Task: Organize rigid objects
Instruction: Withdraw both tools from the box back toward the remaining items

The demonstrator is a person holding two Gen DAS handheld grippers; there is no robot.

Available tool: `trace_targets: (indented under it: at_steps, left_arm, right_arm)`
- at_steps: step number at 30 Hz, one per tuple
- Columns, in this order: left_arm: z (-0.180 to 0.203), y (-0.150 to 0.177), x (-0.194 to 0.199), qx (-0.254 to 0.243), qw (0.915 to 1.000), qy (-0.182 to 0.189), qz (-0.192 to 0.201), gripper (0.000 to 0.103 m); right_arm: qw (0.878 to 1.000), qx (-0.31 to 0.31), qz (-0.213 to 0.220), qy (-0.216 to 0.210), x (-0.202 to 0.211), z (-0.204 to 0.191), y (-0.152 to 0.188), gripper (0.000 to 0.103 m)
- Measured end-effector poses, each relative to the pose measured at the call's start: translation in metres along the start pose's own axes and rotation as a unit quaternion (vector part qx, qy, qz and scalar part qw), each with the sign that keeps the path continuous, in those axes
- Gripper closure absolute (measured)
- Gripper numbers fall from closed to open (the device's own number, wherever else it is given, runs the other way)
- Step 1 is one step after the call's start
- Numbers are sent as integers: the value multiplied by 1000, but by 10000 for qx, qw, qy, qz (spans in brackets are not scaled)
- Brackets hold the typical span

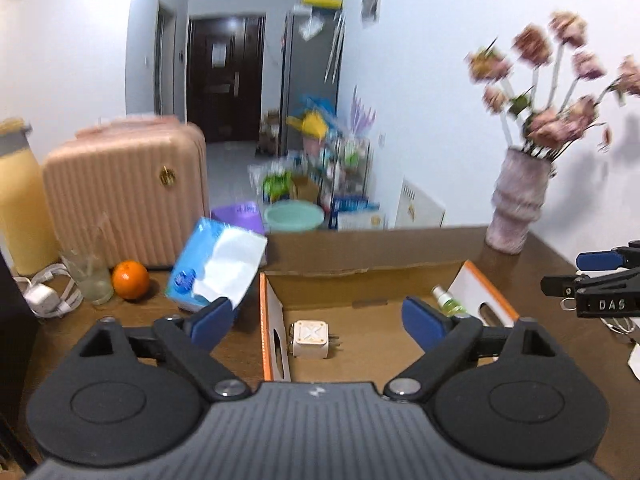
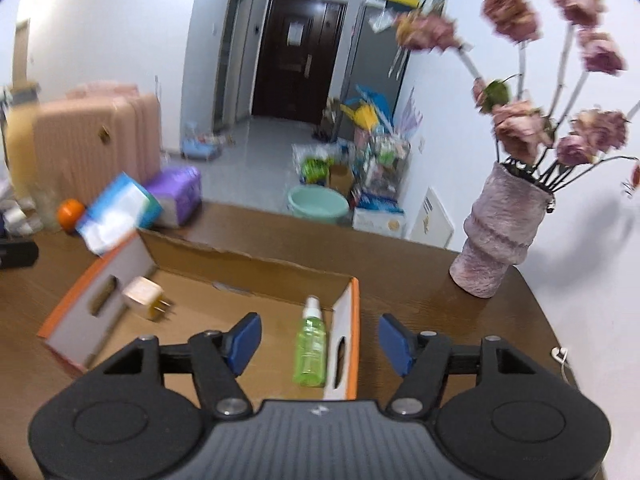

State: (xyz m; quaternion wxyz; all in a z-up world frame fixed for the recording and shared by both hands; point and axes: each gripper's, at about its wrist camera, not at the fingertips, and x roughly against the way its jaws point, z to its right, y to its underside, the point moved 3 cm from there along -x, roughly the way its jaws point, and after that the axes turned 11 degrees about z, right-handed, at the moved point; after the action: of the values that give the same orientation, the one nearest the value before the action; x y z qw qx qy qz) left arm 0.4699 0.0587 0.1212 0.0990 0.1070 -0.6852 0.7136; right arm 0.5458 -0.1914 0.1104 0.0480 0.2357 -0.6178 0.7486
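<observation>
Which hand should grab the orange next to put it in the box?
Probably left: the orange sits on the table left of the cardboard box, nearer the open, empty left gripper.

The left gripper (image 1: pixel 318 322) hangs tilted downward, jaws spread wide and empty. At its three o'clock, the right gripper (image 2: pixel 320 344) tilts downward too, jaws parted, nothing between.

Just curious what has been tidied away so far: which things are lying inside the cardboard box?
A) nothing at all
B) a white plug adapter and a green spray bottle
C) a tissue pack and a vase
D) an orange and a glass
B: the white plug adapter and the green spray bottle lie on the floor of the cardboard box.
</observation>
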Motion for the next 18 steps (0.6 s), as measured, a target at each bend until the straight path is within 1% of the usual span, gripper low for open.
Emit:
trace_targets:
  at_steps: [2,5,8,14,18]
  left_arm:
    - [3,5,24,-56,9997,14,255,3]
    - [7,13,51,-55,9990,19,433,2]
    - [9,24,78,-19,9982,43,605,0]
    - [15,51,121,-32,9961,50,878,0]
    - [20,77,149,-45,9952,170,967,0]
  right_arm:
    - [9994,-186,297,-13,27,0,3,29]
    - [9966,-398,721,12,60,-1,11,28]
    - [9925,-623,1053,-51,90,-2,26,23]
    - [9881,-724,1355,-86,135,-7,56,20]
    - [9848,-845,1509,-138,163,-10,77,17]
